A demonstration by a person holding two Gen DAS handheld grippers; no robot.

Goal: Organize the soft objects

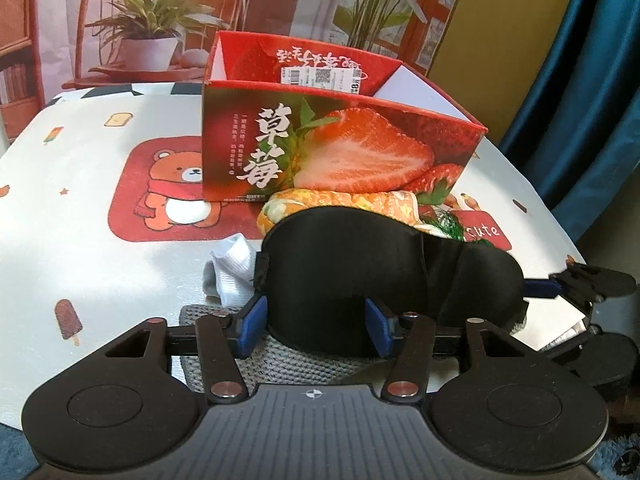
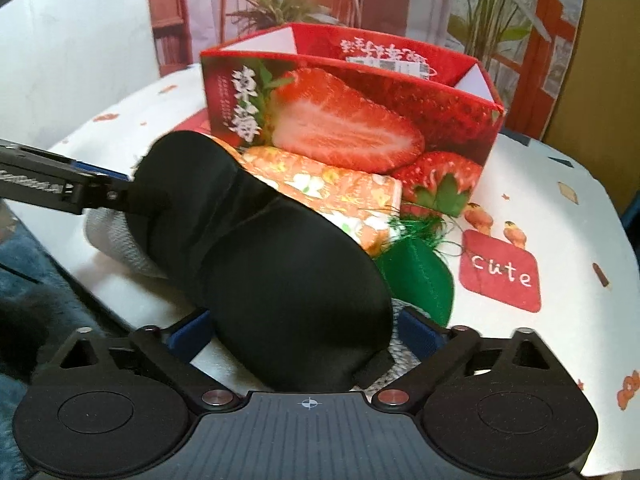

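The black sleep mask lies nearest, across both grippers. The left gripper has its jaws pressed on one lobe; the right gripper straddles the other end with jaws spread, pads seemingly off the fabric. The mask hides most of a grey knit cloth and part of an orange floral pouch; a white sock peeks out beside it. The strawberry box stands open just behind. Bare worktop stretches toward the bear print.
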